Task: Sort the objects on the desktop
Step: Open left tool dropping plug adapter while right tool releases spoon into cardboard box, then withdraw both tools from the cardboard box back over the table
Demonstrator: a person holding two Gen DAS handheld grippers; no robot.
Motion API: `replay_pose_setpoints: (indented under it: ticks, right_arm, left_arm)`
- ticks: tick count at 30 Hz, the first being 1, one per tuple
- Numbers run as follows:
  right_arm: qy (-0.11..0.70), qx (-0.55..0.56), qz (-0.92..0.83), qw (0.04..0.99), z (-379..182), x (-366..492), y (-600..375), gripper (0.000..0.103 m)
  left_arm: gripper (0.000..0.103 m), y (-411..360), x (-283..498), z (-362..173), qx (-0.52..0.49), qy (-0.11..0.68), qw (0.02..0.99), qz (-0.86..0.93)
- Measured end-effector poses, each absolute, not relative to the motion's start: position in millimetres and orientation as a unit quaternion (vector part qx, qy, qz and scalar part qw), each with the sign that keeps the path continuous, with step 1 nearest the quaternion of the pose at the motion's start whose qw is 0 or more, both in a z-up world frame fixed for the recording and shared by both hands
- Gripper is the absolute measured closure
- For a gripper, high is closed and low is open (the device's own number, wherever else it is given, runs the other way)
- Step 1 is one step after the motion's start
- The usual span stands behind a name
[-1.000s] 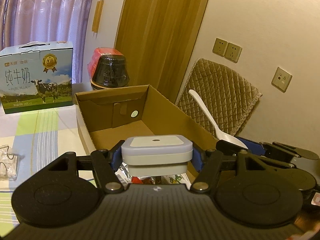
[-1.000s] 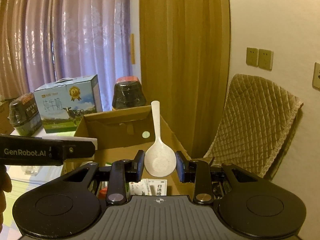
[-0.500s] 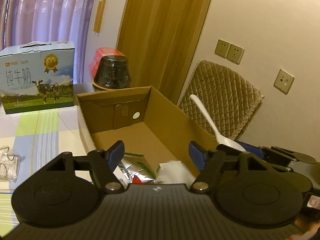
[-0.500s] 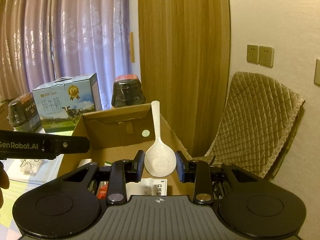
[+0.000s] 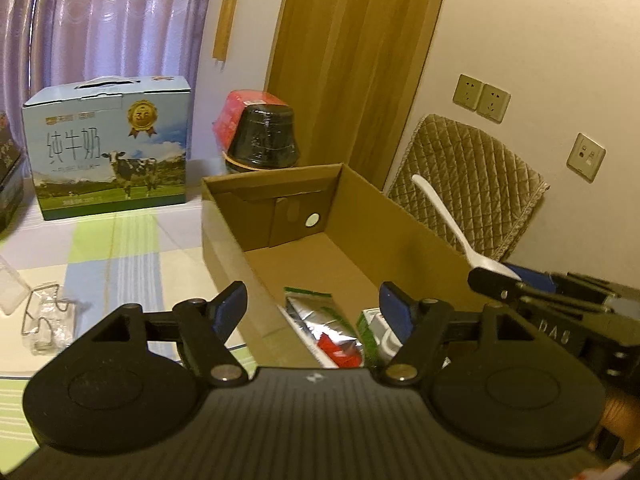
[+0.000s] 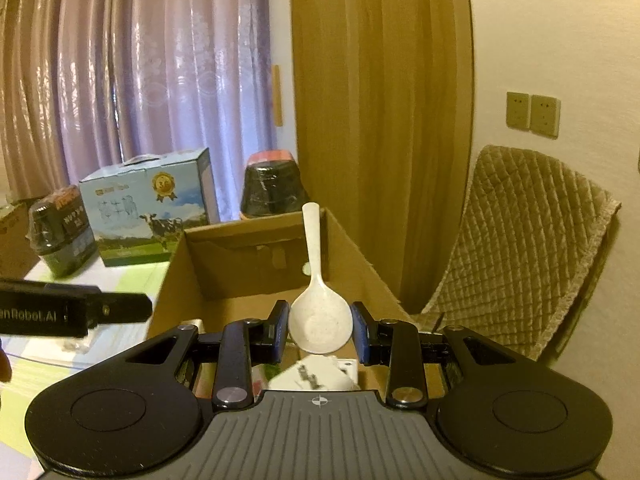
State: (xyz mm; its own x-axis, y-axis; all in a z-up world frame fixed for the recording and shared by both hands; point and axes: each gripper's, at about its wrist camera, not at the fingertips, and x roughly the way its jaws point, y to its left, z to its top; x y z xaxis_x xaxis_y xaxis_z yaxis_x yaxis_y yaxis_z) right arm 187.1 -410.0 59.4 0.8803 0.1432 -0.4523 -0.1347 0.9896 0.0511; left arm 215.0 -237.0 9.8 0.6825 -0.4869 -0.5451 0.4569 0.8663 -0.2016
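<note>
Corrugated cardboard forms the open box (image 5: 360, 216) that receives the sorted objects; it stands on the checked tablecloth (image 5: 120, 248) with its far flap upright. We read the left gripper (image 5: 312, 306) as spread wide with nothing between its blue pads, poised over the near end of the box. Below it lie a silver foil packet (image 5: 320, 316) and a green-and-white carton (image 5: 370, 326), both resting on the box floor. The right gripper (image 6: 320, 330) is clamped on the bowl of a white plastic spoon (image 6: 316, 300), whose handle points up and away over the box interior.

We judge the step in hand to be the delivery of the spoon. The next move calls for lowering the right gripper inside the walls, then parting its jaws so that the spoon settles flat beside the packets; the long handle must clear the right wall.

Only the left wrist view shows a clear plastic item with a wire clip (image 5: 44, 316), lying on the cloth well apart from the box and probably yet to be sorted. Only the right wrist view shows the spoon bowl seated between the pads, and a white printed packet (image 6: 316, 374) just beneath it. Both views show the milk carton case (image 5: 108, 148) behind the box.
</note>
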Motion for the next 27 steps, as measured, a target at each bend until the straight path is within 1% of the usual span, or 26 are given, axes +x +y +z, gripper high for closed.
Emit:
replay_pose_setpoints:
  ticks: [2,3,4,5,6,13,25,27]
  right_arm:
    - [0.227,0.013,0.080,0.971,62,188,-405,0.073]
    - [0.226,0.018,0.087,0.970,63,190,-403,0.070]
    - [0.229,0.022,0.088,0.969,63,192,-401,0.064]
    - [0.229,0.028,0.088,0.969,63,192,-400,0.054]
    - [0.226,0.033,0.089,0.969,64,191,-400,0.052]
    - [0.228,0.032,0.092,0.969,68,183,-394,0.050]
    - [0.200,0.019,0.149,0.968,98,171,-340,0.029]
    - [0.197,0.017,0.162,0.967,100,169,-326,0.024]
  left_arm:
    - [0.030,-231,214,10,-0.024,0.303,0.918,-0.255]
    - [0.030,-227,214,11,-0.024,0.303,0.918,-0.253]
    - [0.030,-224,214,11,-0.024,0.303,0.919,-0.251]
    - [0.029,-221,213,11,-0.024,0.303,0.919,-0.250]
    - [0.029,-217,213,11,-0.024,0.303,0.920,-0.248]
    - [0.027,-186,212,10,-0.015,0.304,0.926,-0.225]
    - [0.022,-110,204,8,-0.008,0.304,0.939,-0.161]
    - [0.022,-90,203,7,-0.011,0.305,0.941,-0.144]
